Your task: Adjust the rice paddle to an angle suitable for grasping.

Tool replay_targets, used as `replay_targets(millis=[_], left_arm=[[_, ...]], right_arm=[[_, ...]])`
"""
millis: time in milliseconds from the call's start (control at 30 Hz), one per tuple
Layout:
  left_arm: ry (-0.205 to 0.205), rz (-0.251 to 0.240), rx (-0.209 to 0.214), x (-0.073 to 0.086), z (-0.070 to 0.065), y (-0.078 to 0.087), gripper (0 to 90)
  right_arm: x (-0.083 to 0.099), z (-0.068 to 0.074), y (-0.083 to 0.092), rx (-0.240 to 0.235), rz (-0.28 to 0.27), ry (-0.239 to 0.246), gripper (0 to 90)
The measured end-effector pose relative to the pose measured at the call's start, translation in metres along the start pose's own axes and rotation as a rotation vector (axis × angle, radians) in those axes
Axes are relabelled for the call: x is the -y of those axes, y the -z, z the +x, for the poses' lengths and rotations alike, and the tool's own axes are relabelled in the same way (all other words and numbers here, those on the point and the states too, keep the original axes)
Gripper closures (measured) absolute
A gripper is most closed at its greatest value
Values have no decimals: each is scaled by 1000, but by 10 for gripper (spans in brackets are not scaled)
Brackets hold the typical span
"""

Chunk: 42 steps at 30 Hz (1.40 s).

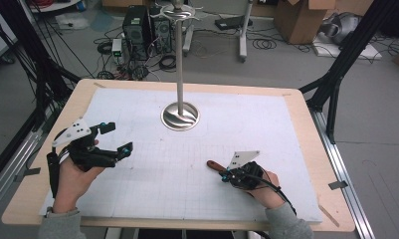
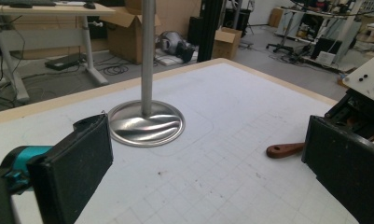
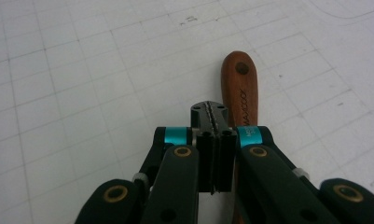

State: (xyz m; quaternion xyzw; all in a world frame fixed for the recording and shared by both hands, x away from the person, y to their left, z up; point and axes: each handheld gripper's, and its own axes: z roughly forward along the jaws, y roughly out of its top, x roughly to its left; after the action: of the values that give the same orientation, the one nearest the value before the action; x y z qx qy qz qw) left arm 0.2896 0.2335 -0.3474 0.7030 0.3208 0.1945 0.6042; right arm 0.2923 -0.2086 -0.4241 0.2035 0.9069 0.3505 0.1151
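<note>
A brown wooden handle (image 1: 214, 165) lies on the white gridded mat (image 1: 152, 174) at the front right; whatever it ends in is hidden under the gripper. My right gripper (image 1: 225, 174) rests low over it, jaws shut together with nothing between them. In the right gripper view the wooden handle (image 3: 240, 88) runs just to the right of and below the right gripper (image 3: 214, 112). At the left, my left gripper (image 1: 117, 138) hovers open and holds nothing. In the left gripper view, the left gripper (image 2: 198, 163) faces the wooden handle (image 2: 285, 150) across the mat.
A metal stand with a round base (image 1: 180, 117) and a tall pole (image 1: 179, 59) rises at the middle back of the mat; its round base (image 2: 147, 123) is also in the left gripper view. The table's wooden rim (image 1: 306, 124) frames the mat. Boxes and cables lie on the floor beyond.
</note>
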Motion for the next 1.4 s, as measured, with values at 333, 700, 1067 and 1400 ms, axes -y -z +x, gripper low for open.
replay_targets(millis=[333,700,1067,1400], left_arm=[[10,-2,-24,4,3,12,23],[20,0,-31,8,4,19,22],[21,11,-43,11,3,24,23],[22,15,-31,12,3,22,23]], right_arm=[[-3,-3,-14,-15,45,-14,900],[-6,-12,-17,11,58,-99,900],[-5,-25,-17,35,64,-167,900],[-2,-34,-15,105,66,-193,900]])
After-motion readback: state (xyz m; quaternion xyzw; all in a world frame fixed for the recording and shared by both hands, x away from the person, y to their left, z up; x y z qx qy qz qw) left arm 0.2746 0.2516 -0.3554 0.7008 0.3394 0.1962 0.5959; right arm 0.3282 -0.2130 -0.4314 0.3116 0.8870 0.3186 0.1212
